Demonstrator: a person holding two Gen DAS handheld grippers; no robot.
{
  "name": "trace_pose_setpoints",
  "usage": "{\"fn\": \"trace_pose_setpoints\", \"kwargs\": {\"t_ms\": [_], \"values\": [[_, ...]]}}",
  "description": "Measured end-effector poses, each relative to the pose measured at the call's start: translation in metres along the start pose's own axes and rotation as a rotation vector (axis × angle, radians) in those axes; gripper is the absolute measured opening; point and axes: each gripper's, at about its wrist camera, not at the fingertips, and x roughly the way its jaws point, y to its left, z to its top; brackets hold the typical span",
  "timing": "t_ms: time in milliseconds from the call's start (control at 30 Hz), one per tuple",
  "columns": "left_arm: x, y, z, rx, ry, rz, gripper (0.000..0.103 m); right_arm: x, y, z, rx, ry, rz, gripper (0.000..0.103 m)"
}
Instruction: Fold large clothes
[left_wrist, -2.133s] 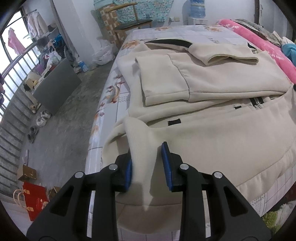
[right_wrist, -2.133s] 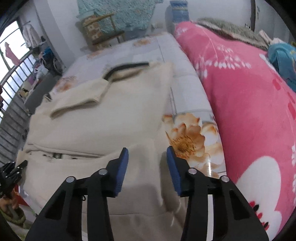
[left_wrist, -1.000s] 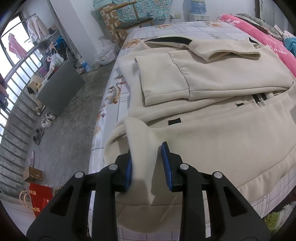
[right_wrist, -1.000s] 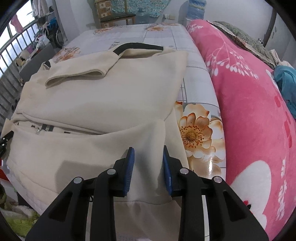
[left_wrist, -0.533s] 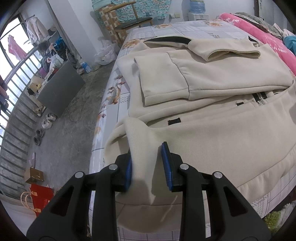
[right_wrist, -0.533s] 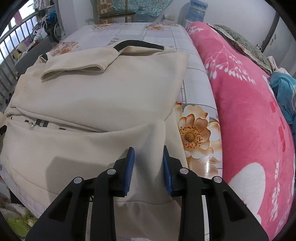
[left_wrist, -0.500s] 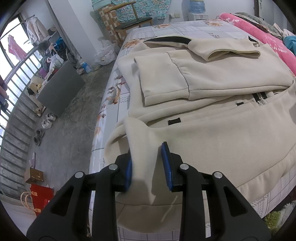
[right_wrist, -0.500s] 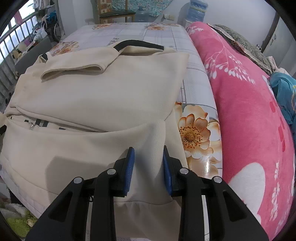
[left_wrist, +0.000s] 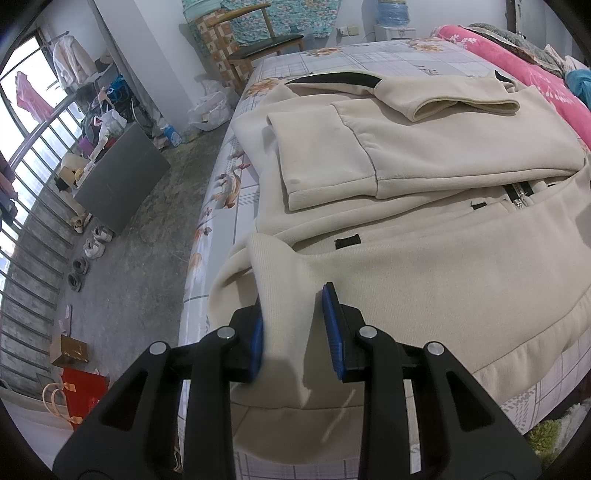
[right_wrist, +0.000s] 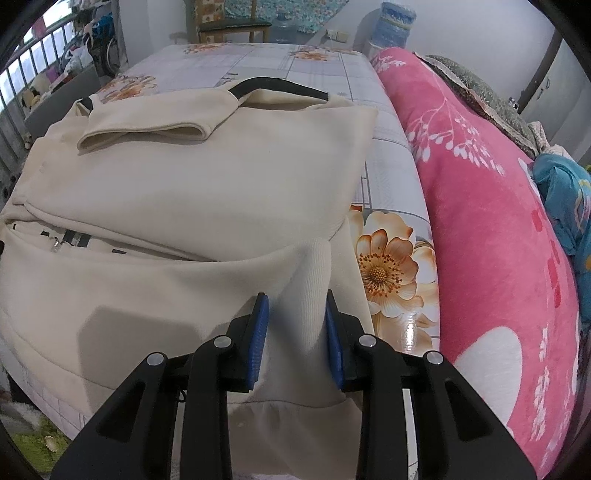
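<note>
**Holding both hem corners, 2 grips set for the fold**

Pinching the ribbed hem of the cream jacket (left_wrist: 424, 266): left gripper (left_wrist: 293, 328) clenched on the hem corner at one side, right gripper (right_wrist: 295, 332) clenched on the opposite corner. Cloth bunched between the pads on both, raised into a ridge just ahead of each pair of jaws.

Jacket spread on the floral bed sheet (right_wrist: 384, 258), running forward from both jaws. Sleeves (left_wrist: 325, 162) already folded across the chest, zipper (left_wrist: 519, 194) ahead of and right of the left jaws. Pink blanket (right_wrist: 498, 240) lying to the right of the right jaws.

Handling, as judged: thick fleece, soft and floppy, no stiffness, moderate weight, likely to sag between the 2 grips. Not slippery, not fragile. Ribbed band looks the best hold: dense, several layers, little chance of slipping out. Worth keeping both corners level and taut when carrying the hem forward toward the collar (right_wrist: 280, 86).
</note>
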Motion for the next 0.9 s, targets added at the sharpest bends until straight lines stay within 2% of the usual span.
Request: {"fn": "trace_pose_setpoints", "kwargs": {"t_ms": [900], "values": [[-0.001,-0.0001,0.0001,0.008,-0.006,0.011,0.027,-0.0021,0.007,-0.0034,-0.019,-0.017,-0.036,0.027]]}}
